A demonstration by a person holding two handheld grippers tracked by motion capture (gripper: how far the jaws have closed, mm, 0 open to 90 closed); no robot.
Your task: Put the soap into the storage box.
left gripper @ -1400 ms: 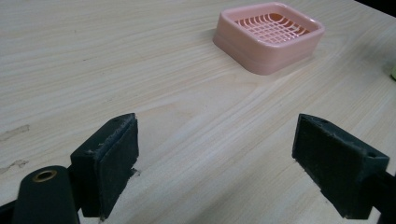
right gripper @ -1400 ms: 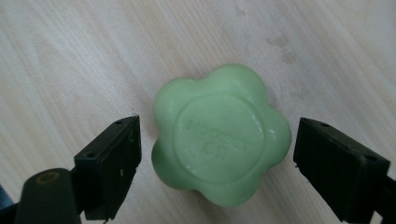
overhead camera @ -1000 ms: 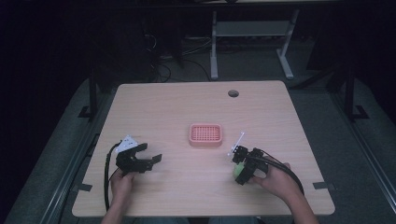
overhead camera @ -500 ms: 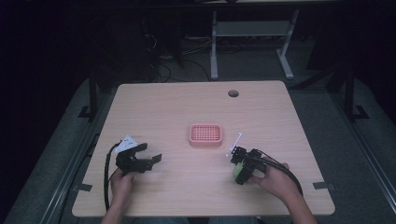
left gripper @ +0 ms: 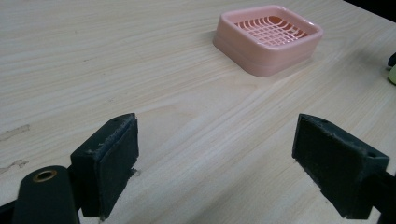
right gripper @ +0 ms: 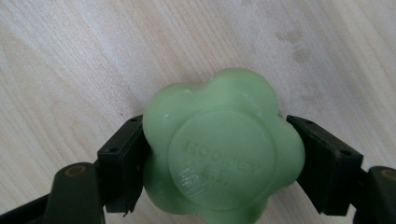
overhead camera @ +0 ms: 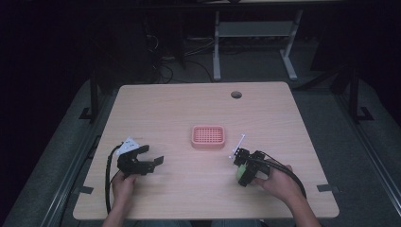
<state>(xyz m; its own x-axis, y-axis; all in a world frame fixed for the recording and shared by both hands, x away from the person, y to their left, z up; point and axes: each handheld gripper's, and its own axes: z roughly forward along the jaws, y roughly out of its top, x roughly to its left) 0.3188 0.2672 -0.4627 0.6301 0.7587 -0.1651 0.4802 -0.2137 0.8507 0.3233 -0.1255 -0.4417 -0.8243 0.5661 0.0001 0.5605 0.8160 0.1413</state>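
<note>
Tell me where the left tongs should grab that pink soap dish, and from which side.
Take the pink soap dish by its two straight long walls, coming from above with the open left tongs. Its low walls and rounded corners probably give the firmest hold there.

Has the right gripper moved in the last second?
Yes, slightly: the right gripper, shut on the green flower-shaped soap, drifted toward the person, away from the pink slotted dish.

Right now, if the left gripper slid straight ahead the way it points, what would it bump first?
Probably the pink soap dish; the left gripper is open over bare table, though the dish sits slightly right of its line.
</note>
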